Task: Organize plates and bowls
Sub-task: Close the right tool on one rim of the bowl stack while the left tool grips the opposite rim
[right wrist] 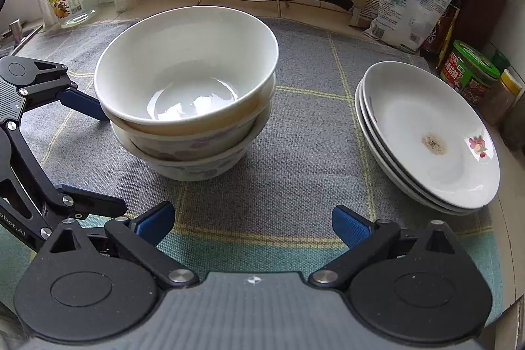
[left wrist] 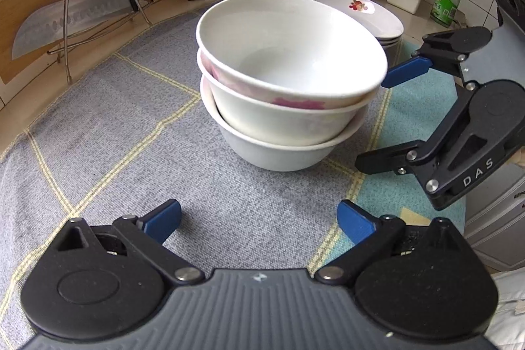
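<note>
Both our left gripper (left wrist: 259, 220) and right gripper (right wrist: 252, 223) gape empty. The stack of three bowls (right wrist: 187, 100) sits at twelve o'clock between them; the plate stack (right wrist: 430, 136) lies at two o'clock, nearer our right.

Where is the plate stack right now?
Right wrist view: plate stack sits right of the bowl stack on the cloth, near the green tin.

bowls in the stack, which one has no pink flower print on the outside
The top bowl: its visible outer wall is plain white. The middle bowl and bottom bowl nested beneath it both carry pink floral marks.
</note>
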Demonstrator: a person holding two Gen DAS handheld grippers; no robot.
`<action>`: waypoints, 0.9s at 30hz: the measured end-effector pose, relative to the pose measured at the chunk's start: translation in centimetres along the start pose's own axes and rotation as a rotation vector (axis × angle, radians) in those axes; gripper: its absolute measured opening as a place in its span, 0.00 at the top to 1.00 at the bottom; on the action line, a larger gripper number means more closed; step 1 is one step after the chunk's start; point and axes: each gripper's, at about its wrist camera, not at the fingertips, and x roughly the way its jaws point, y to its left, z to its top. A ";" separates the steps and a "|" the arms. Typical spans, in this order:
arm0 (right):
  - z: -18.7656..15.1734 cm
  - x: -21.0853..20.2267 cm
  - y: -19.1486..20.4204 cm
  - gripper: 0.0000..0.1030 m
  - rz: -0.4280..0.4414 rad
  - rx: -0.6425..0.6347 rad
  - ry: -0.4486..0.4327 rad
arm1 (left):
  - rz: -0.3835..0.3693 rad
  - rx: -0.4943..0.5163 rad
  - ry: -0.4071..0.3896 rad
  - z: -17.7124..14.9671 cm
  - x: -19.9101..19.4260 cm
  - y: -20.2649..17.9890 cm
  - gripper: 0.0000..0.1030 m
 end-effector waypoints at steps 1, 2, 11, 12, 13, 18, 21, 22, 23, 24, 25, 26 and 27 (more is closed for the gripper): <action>0.1 0.4 -0.2 0.00 0.016 -0.019 0.000 | 0.012 0.011 0.008 0.1 0.2 -0.4 0.01; 0.1 0.8 -0.4 0.00 0.037 -0.030 0.001 | 0.024 0.023 0.012 0.1 0.2 -0.6 0.01; 0.5 2.0 -2.9 0.00 0.229 -0.197 -0.046 | 0.084 -0.057 0.032 0.7 0.7 -1.1 0.00; 0.4 2.1 -3.1 0.00 0.244 -0.217 -0.055 | 0.094 -0.071 0.030 0.8 0.8 -1.2 0.00; 0.4 2.1 -3.2 0.00 0.254 -0.227 -0.061 | 0.103 -0.083 0.030 0.8 0.9 -1.3 0.00; 0.3 2.2 -3.5 0.00 0.267 -0.239 -0.089 | 0.137 -0.131 0.028 1.0 1.1 -1.5 0.00; 0.2 2.3 -3.5 0.00 0.267 -0.235 -0.098 | 0.136 -0.131 0.026 1.1 1.2 -1.4 0.00; 0.2 2.3 -3.6 0.00 0.266 -0.234 -0.097 | 0.131 -0.123 0.020 1.0 1.1 -1.4 0.00; 0.3 2.3 -3.5 0.00 0.265 -0.233 -0.094 | 0.127 -0.116 0.013 0.9 1.1 -1.4 0.00; 0.3 2.3 -3.5 0.00 0.263 -0.232 -0.090 | 0.117 -0.100 0.001 0.8 1.1 -1.3 0.00; 0.4 2.3 -3.4 0.00 0.261 -0.231 -0.083 | 0.108 -0.087 -0.006 0.7 1.1 -1.2 0.00; 0.6 2.3 -3.3 0.00 0.256 -0.227 -0.071 | 0.098 -0.073 -0.011 0.7 1.1 -1.1 0.00; 0.7 2.3 -3.2 0.00 0.252 -0.226 -0.064 | 0.087 -0.056 -0.012 0.8 1.1 -0.9 0.00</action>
